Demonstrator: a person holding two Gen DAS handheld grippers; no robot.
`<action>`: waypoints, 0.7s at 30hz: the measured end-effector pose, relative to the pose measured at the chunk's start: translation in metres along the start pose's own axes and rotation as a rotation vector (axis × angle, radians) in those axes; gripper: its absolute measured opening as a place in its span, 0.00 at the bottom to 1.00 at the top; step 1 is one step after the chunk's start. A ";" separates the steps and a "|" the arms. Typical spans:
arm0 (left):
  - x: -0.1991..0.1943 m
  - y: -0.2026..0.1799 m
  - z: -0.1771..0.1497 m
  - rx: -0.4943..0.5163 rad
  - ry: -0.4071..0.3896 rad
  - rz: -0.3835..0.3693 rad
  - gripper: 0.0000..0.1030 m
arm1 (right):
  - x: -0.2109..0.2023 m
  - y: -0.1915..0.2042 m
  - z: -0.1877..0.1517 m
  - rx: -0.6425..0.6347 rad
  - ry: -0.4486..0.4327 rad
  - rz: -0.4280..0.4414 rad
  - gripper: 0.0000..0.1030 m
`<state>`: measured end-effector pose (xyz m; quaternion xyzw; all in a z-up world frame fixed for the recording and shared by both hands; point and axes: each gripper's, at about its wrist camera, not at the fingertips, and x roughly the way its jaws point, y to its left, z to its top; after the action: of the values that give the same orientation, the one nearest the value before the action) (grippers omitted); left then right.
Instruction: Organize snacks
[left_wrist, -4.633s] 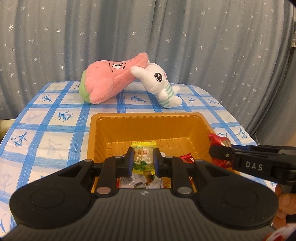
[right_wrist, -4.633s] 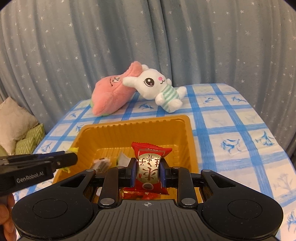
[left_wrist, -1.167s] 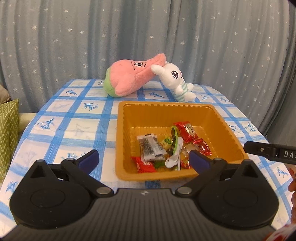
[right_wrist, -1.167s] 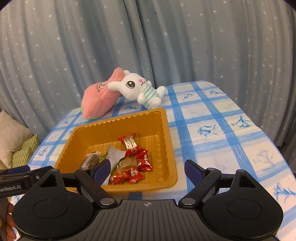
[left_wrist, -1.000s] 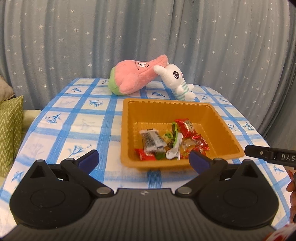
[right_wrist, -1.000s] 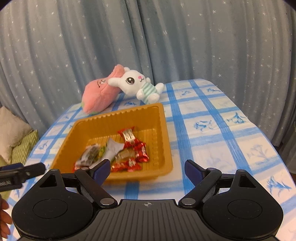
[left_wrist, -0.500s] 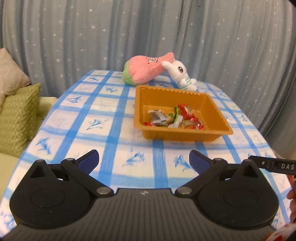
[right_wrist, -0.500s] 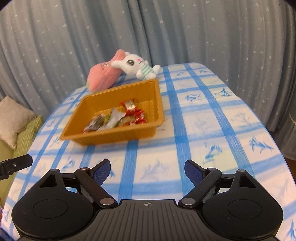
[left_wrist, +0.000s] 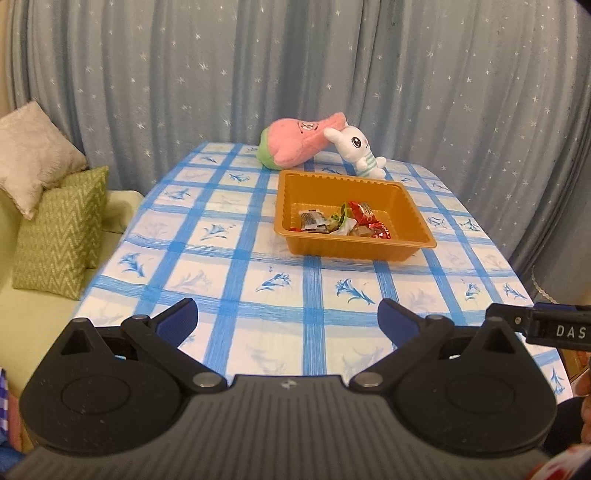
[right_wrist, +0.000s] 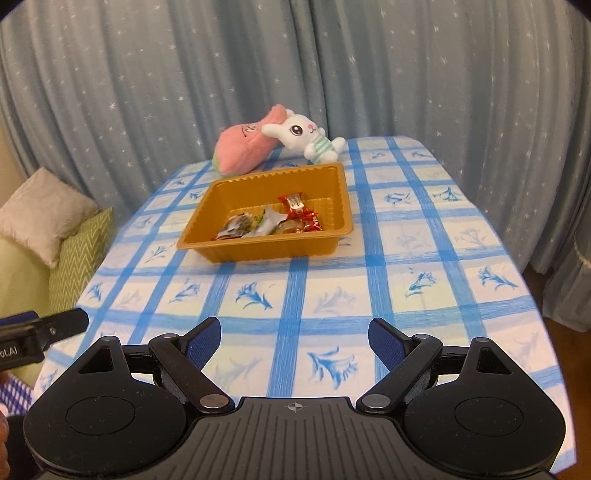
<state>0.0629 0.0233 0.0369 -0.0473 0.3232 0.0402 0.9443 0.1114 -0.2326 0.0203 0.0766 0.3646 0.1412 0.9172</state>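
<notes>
An orange tray (left_wrist: 402, 206) (right_wrist: 341, 197) sits on the far half of the blue-checked table. Several wrapped snacks (left_wrist: 341, 221) (right_wrist: 273, 221) lie in a heap inside it, red, green and silver. My left gripper (left_wrist: 288, 319) is open and empty, held well back over the table's near edge. My right gripper (right_wrist: 294, 338) is open and empty too, also well short of the tray. Each gripper's side shows at the edge of the other's view.
A pink plush (left_wrist: 295, 146) (right_wrist: 245, 147) and a white bunny plush (left_wrist: 356, 149) (right_wrist: 303, 138) lie just behind the tray. A sofa with green and beige cushions (left_wrist: 59, 229) (right_wrist: 74, 254) stands left of the table. A starred blue curtain hangs behind.
Both grippers let go of their snacks into the tray, opened wide, and have pulled back and up. The tray now looks small and far away.
</notes>
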 end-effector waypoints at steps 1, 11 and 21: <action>-0.006 0.000 -0.001 -0.007 0.001 0.002 1.00 | -0.006 0.002 -0.003 -0.010 0.000 -0.008 0.84; -0.048 -0.007 -0.016 -0.014 0.010 -0.005 1.00 | -0.057 0.005 -0.027 -0.029 0.000 -0.037 0.84; -0.075 -0.028 -0.033 0.025 0.028 -0.044 1.00 | -0.090 0.016 -0.043 -0.057 0.001 -0.028 0.84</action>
<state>-0.0133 -0.0115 0.0593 -0.0433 0.3357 0.0148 0.9409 0.0161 -0.2442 0.0511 0.0452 0.3619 0.1387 0.9207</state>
